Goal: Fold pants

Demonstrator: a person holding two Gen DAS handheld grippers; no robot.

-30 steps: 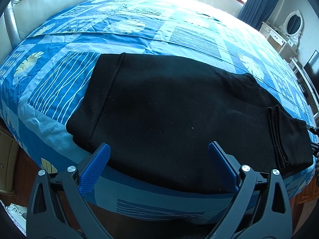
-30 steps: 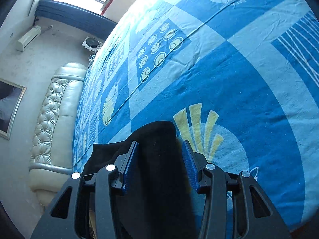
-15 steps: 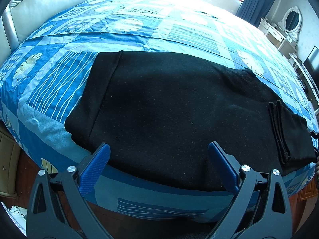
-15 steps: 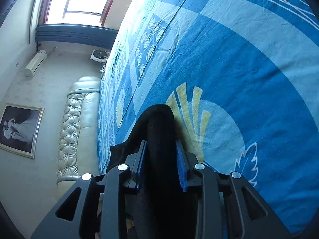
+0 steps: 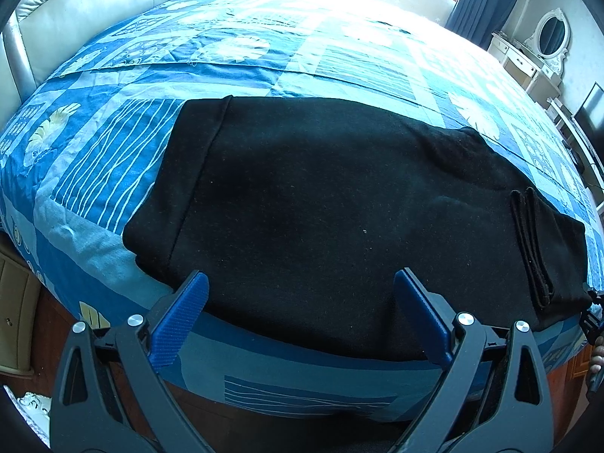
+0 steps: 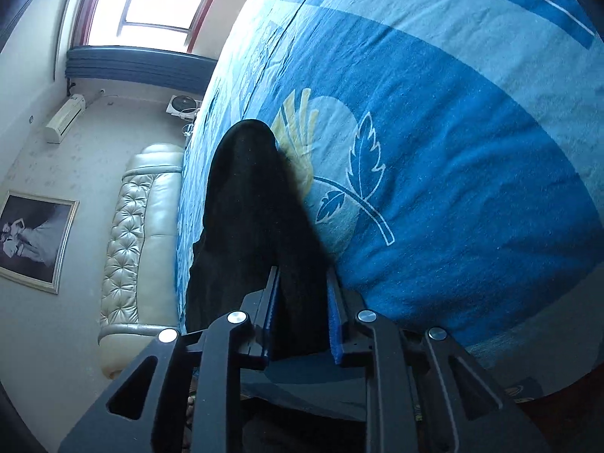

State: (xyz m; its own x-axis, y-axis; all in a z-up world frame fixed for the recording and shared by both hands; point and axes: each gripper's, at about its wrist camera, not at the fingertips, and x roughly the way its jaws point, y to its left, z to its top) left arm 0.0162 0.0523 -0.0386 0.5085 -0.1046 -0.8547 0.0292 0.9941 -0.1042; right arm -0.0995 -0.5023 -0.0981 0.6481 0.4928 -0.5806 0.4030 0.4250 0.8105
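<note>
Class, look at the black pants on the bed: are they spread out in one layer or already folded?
Folded. The black pants lie flat on the bed, and stacked cloth edges show near their right end.

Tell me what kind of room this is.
Most likely a home bedroom: a large bed with a blue patterned cover, a padded headboard, and a white dressing table with an oval mirror.
</note>
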